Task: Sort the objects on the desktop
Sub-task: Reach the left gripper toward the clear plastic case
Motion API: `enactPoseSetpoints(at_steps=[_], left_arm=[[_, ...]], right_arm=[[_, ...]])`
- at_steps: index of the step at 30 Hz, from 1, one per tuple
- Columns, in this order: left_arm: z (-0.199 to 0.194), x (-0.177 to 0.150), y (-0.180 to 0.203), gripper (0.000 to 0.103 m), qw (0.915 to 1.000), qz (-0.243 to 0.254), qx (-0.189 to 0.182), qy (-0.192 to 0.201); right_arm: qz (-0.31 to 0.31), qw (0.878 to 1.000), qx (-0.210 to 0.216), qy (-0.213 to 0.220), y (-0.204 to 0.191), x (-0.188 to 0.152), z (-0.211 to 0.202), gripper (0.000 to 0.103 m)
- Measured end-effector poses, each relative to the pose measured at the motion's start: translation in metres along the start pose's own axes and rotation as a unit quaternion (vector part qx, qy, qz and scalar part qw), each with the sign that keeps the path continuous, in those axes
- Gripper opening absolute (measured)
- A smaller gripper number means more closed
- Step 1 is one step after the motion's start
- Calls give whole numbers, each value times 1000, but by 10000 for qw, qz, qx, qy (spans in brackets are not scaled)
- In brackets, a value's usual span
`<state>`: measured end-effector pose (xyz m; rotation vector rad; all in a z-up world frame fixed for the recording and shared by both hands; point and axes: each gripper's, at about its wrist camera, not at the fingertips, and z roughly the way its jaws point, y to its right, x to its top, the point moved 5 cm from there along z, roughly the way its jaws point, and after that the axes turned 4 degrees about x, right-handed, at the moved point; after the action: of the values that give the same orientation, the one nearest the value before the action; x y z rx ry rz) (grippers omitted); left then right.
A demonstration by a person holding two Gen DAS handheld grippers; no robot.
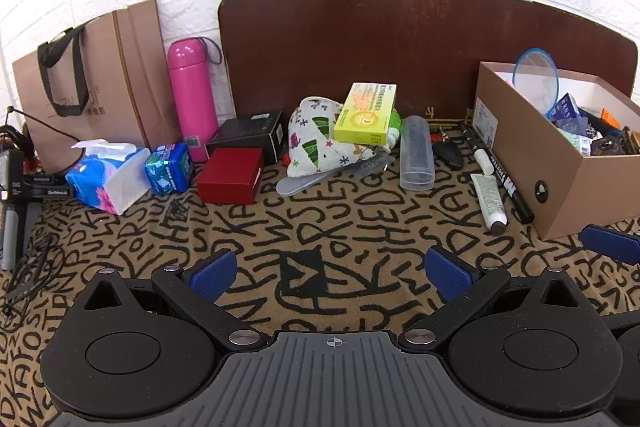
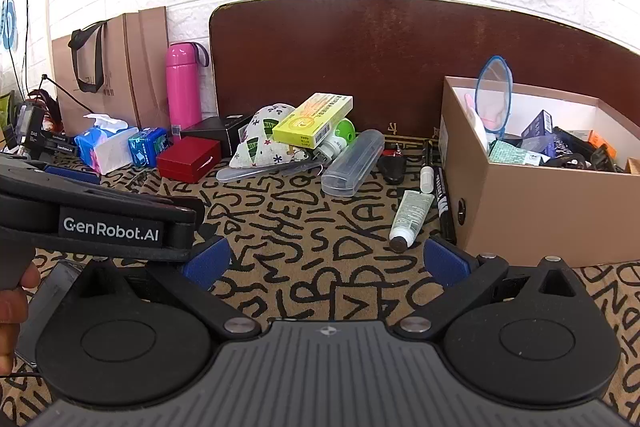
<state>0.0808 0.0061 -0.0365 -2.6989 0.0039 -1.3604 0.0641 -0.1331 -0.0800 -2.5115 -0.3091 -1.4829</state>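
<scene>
My left gripper (image 1: 332, 269) is open and empty, low over the patterned cloth. My right gripper (image 2: 326, 259) is open and empty too, just right of the left one, near a white tube (image 2: 410, 217) and a black marker (image 2: 442, 197). A brown cardboard box (image 2: 532, 211) full of small items stands at the right; it also shows in the left wrist view (image 1: 576, 187). Farther back lie a clear plastic case (image 1: 416, 155), a yellow medicine box (image 1: 366, 113) on a patterned pouch (image 1: 316, 143), a red box (image 1: 230, 177) and a black box (image 1: 248, 133).
A tissue pack (image 1: 106, 179), a blue pack (image 1: 168, 169), a pink flask (image 1: 192, 105) and a brown paper bag (image 1: 92, 83) stand at the back left. A dark brown board (image 1: 400, 43) leans on the white wall. The left gripper's body (image 2: 100, 219) shows at the left in the right wrist view.
</scene>
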Motion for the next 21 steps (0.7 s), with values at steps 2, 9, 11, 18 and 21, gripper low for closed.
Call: enactPoseSetpoints(at_steps=[2,9,11,18,21], left_arm=[[4,1,-1,103,10000,-3,-6,-26],[19,3,-3,103,9999,-17,-6,-133],[24,3,-4,103,9999,-21,-35,-156],[55,13,-10,103,9995,-122,-252,-168],[74,22,-11,103,9990,-177,-291,-291]], right_arm=[[-6,10000,7,-18,0,1,4,103],[14,9999,33,-113,1,1,17,103],[15,9999,52,-160,2,2,24,103],[-139,9995,134,-258,3,6,57,103],[-226,9993,133,-280,5,11,78,102]])
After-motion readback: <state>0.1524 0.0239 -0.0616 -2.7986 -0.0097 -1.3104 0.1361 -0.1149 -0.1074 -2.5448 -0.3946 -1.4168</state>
